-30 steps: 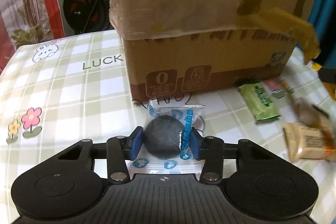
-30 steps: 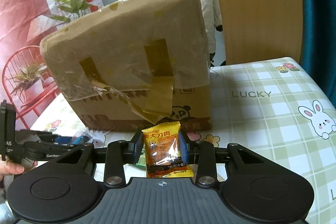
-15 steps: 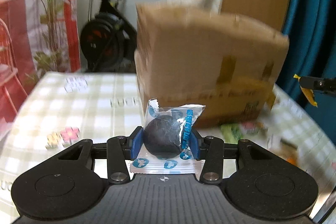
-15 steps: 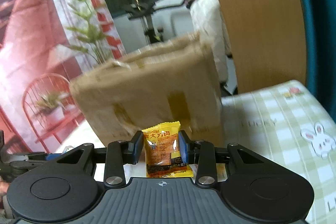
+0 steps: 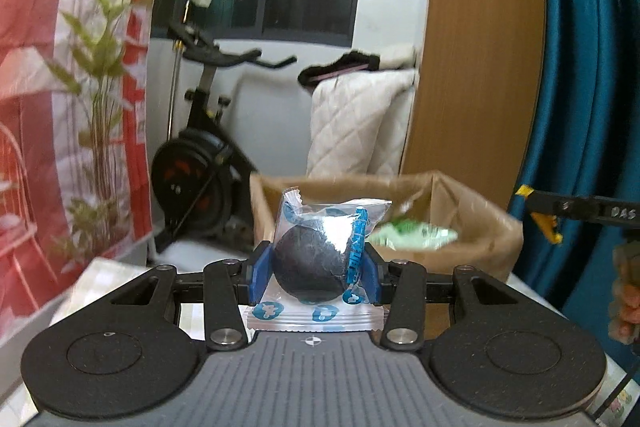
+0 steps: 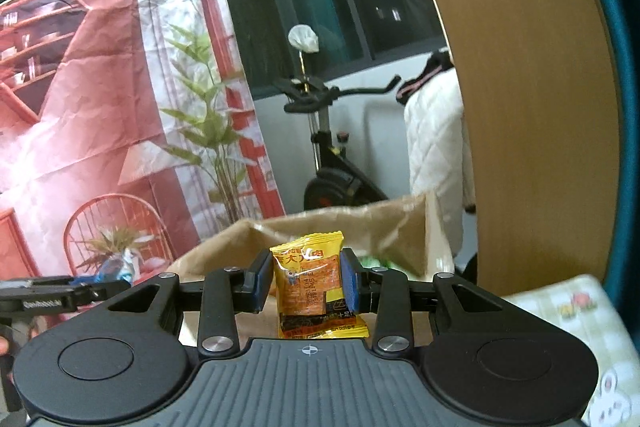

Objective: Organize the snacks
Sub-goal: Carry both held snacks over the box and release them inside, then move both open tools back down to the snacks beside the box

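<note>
L gripper (image 5: pixel 312 277) clamps the clear-wrapped dark ball snack (image 5: pixel 310 267); R gripper (image 6: pixel 307 281) clamps the yellow snack packet (image 6: pixel 316 287). Both sit above the near rim of the open cardboard box (image 5: pixel 476 223), green packets (image 5: pixel 416 233) inside.

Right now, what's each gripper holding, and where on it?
Left gripper pinches the dark ball snack across its round middle; right gripper clamps the yellow packet by its side edges.

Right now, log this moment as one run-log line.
left gripper: shut on dark round snack | right gripper: shut on yellow snack packet | both facing open cardboard box | green packet inside
</note>
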The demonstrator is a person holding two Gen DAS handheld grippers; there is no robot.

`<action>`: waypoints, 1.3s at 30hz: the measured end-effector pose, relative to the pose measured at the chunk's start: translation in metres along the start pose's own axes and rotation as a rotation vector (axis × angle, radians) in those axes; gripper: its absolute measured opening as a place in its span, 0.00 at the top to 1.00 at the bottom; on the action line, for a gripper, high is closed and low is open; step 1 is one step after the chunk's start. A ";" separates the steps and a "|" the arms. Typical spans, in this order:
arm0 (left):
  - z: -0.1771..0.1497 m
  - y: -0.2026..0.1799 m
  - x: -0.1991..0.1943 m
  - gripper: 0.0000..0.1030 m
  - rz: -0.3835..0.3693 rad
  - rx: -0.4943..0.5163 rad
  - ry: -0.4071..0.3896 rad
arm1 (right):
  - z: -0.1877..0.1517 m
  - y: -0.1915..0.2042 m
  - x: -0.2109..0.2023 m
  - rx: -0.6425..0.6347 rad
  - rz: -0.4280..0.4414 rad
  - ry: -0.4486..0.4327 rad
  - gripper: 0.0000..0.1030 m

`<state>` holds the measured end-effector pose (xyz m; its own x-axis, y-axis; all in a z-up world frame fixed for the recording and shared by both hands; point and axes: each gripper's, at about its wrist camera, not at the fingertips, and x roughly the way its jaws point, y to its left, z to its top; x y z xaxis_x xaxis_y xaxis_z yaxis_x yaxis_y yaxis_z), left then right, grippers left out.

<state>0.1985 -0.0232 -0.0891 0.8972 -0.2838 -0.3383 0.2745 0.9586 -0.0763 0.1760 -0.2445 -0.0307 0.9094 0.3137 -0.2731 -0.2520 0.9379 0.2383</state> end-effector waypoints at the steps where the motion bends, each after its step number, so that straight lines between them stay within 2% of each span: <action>1: 0.007 -0.003 0.006 0.53 0.000 0.005 -0.006 | 0.005 -0.001 0.007 -0.006 -0.004 0.003 0.68; 6: 0.030 -0.004 0.037 0.53 -0.015 -0.018 -0.020 | 0.021 -0.006 0.049 -0.040 -0.071 0.038 0.68; 11: 0.038 -0.015 0.078 0.53 -0.012 0.009 0.023 | 0.014 -0.008 0.090 -0.058 -0.128 0.134 0.67; 14: 0.036 -0.019 0.098 0.51 -0.029 0.005 0.067 | 0.005 -0.005 0.104 -0.075 -0.146 0.172 0.63; 15: 0.034 -0.019 0.101 0.49 -0.028 0.001 0.073 | 0.003 -0.005 0.106 -0.072 -0.149 0.180 0.57; 16: 0.032 -0.019 0.101 0.42 -0.023 -0.002 0.076 | 0.000 -0.005 0.105 -0.067 -0.146 0.179 0.49; 18: 0.027 -0.018 0.096 0.40 -0.021 -0.001 0.071 | -0.004 -0.004 0.100 -0.062 -0.144 0.165 0.39; 22: 0.019 -0.017 0.081 0.40 -0.030 0.020 0.087 | -0.008 -0.005 0.084 -0.059 -0.136 0.155 0.37; 27: 0.007 -0.013 0.054 0.40 -0.032 -0.008 0.094 | -0.012 -0.008 0.057 -0.030 -0.112 0.148 0.31; 35: -0.022 -0.013 0.017 0.40 -0.006 -0.030 0.113 | -0.035 -0.012 0.012 0.006 -0.105 0.141 0.31; 39: -0.034 -0.016 0.011 0.40 0.000 -0.056 0.122 | -0.057 -0.017 0.000 0.024 -0.102 0.173 0.32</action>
<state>0.1927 -0.0405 -0.1234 0.8478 -0.2817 -0.4494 0.2516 0.9595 -0.1269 0.1611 -0.2523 -0.0877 0.8588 0.2396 -0.4529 -0.1512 0.9631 0.2227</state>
